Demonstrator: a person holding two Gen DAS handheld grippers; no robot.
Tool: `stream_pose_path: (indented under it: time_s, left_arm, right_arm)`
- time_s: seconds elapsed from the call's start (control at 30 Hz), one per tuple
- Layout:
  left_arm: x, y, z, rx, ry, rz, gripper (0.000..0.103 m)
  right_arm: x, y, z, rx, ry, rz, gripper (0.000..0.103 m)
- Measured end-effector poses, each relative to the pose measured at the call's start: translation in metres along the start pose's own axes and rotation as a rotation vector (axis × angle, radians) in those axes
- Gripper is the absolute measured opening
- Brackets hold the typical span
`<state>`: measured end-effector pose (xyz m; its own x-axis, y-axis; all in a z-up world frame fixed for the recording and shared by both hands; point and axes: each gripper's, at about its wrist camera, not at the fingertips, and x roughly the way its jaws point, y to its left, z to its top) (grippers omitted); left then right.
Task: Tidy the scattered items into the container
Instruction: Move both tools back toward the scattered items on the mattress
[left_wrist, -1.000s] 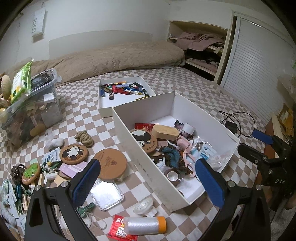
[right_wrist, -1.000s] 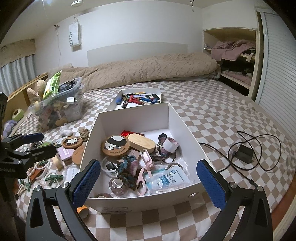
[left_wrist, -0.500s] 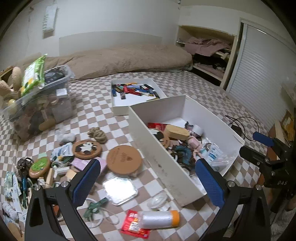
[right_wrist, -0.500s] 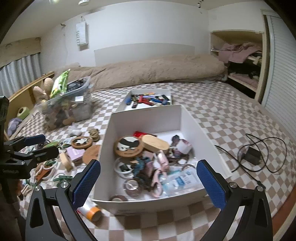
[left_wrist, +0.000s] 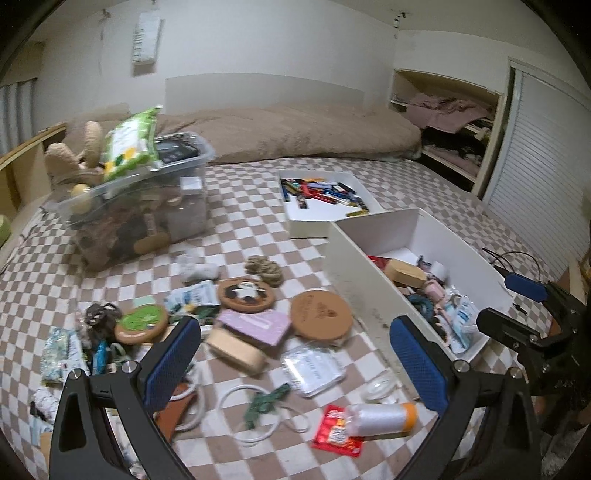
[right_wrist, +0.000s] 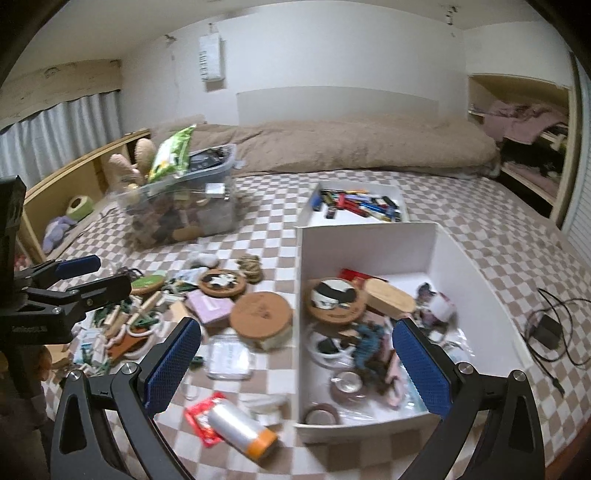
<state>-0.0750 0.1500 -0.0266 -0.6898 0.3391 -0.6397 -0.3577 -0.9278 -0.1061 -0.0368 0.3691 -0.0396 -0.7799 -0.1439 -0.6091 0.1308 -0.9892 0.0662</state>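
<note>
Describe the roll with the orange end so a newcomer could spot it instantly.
Start at the big white box on the checked bedspread. Just outside its near left corner lies the roll, resting on a red packet. It is the only clear-wrapped cylinder with an orange cap; nearby things are flat discs and cards.

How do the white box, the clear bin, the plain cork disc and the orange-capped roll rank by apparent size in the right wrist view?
1. white box
2. clear bin, though it sits farther back, so its true size is unsure
3. plain cork disc and orange-capped roll: look alike; the roll lies nearer the camera, so no ranking.
</note>
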Motion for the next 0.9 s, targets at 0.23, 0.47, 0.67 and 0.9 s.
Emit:
stream_pose_path:
  time_s: [0.23,0.47,0.67,0.9]
  left_arm:
    - [-0.014,0.036,-0.004,-0.033,-0.013,0.059,0.103]
    - [-0.024,0.065,-0.01,-0.057,-0.024,0.101,0.103]
    - [-0.023,0.087,-0.019,-0.088,-0.025,0.128,0.103]
    - [-0.018,0.108,-0.033,-0.105,-0.027,0.169,0.103]
  right_arm:
    - [0.013,0.031,0.004,-0.023,0.007,0.04,0.103]
    - [0.027,0.052,0.006,-0.032,0.022,0.069,0.103]
    - [0.041,0.066,0.004,-0.037,0.034,0.092,0.103]
    - [0.059,0.081,-0.003,-0.051,0.047,0.118,0.103]
